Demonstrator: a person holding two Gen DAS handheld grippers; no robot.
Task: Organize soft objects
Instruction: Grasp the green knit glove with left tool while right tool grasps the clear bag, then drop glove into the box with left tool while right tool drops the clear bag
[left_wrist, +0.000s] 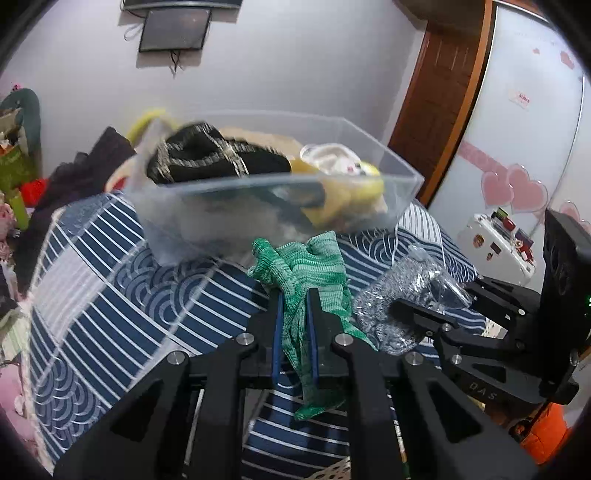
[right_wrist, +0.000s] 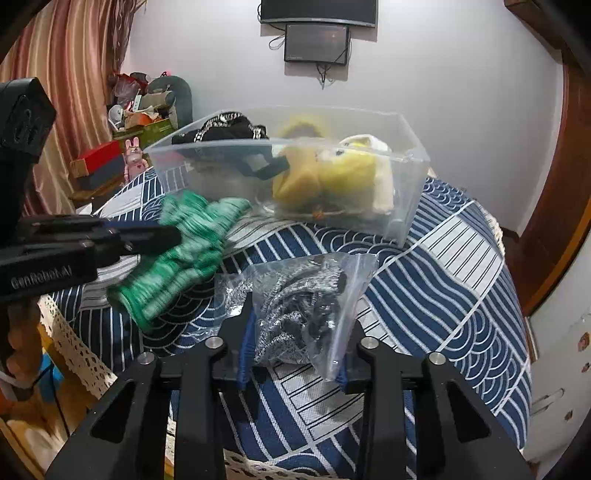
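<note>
My left gripper (left_wrist: 295, 295) is shut on a green knitted cloth (left_wrist: 314, 266), held above the table; it also shows blurred in the right wrist view (right_wrist: 181, 254). My right gripper (right_wrist: 303, 310) is around a clear zip bag of grey knitted fabric (right_wrist: 295, 306), its fingers touching both sides; the bag shows in the left wrist view (left_wrist: 402, 295). A clear plastic bin (right_wrist: 402, 206) stands at the back of the table and holds a black item (right_wrist: 225, 129) and yellow plush toys (right_wrist: 332, 173).
The table has a blue and white patterned cloth (right_wrist: 443, 280) with a lace edge. Clutter and boxes (right_wrist: 110, 162) stand at the far left by a curtain. A wooden door frame (left_wrist: 436, 122) and a white cabinet (left_wrist: 495, 243) lie to the right.
</note>
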